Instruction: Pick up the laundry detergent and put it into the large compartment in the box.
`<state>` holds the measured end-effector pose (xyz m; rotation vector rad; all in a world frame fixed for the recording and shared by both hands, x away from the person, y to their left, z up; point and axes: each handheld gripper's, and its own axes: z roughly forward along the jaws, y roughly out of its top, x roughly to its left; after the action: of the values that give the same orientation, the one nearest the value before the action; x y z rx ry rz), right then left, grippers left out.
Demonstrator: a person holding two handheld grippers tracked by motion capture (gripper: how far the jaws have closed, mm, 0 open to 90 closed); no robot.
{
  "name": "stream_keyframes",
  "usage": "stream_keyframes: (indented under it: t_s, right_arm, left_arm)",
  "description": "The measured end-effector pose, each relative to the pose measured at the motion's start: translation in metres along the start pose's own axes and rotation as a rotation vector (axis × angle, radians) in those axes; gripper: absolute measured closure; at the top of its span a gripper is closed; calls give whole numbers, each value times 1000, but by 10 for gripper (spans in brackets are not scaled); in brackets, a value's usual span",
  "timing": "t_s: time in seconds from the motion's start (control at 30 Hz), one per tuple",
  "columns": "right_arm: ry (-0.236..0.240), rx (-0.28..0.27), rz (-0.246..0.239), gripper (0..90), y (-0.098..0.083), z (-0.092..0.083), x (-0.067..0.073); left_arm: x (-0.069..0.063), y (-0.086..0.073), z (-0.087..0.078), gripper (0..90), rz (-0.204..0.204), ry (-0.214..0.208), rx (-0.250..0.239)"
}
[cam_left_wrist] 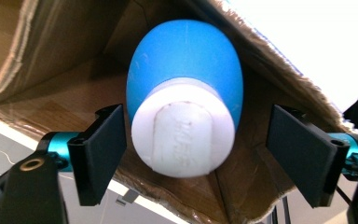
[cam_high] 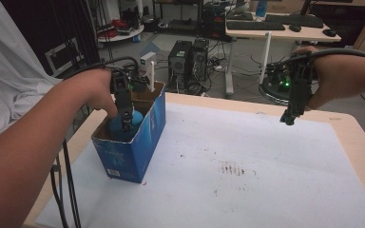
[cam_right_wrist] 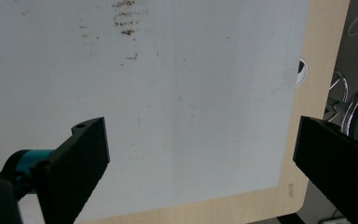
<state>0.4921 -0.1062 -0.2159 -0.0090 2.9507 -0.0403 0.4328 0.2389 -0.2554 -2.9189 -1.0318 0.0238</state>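
Blue bottle [cam_left_wrist: 184, 65], base behind box wall [cam_high: 128, 156]

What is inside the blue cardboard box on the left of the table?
A blue egg-shaped object with a white base lies in the blue cardboard box, between the open left tongs, whose pads stand clear of it. The box floor beneath the object is covered.

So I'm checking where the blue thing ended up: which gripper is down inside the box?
The left gripper: it reaches into the blue cardboard box, straddling the blue-and-white bulb. The right gripper hovers above the white mat.
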Motion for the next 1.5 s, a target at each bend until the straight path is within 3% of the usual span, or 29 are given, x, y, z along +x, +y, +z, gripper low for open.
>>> stream_keyframes:
  t_s: [0.1,0.27,0.33,0.47,0.6,0.73,0.93,1.03,1.1,1.2,1.5]
  right_arm:
    - [-1,-1,4,25,0,0,1]
    - [0,4,14,25,-2,-1,1]
    - [4,8,13,25,-2,-1,1]
    - [3,7,16,25,-4,-2,1]
    - [1,5,19,25,-5,-3,1]
    - [4,12,23,25,-5,-3,2]
    - [2,4,23,25,-4,-4,2]
    - [4,6,22,25,-5,-4,3]
    - [3,9,15,25,-5,-4,2]
    - [2,8,17,25,-6,-4,3]
    - [5,3,32,25,-12,-5,4]
  left_arm:
    - [-4,0,-5,149,36,27,3]
    - [-9,0,-13,126,50,25,-6]
    - [-14,1,-17,116,83,14,-13]
    - [-21,1,-25,84,106,27,-5]
    - [-27,1,-36,67,143,8,-32]
    - [-31,2,-44,64,152,11,-28]
    - [-44,8,-61,16,172,53,-39]
    - [-55,16,-70,16,204,43,-54]
    - [-55,16,-70,16,204,43,-54]
    - [-69,27,-76,16,228,19,-69]
    - [-92,53,-77,16,365,4,-69]
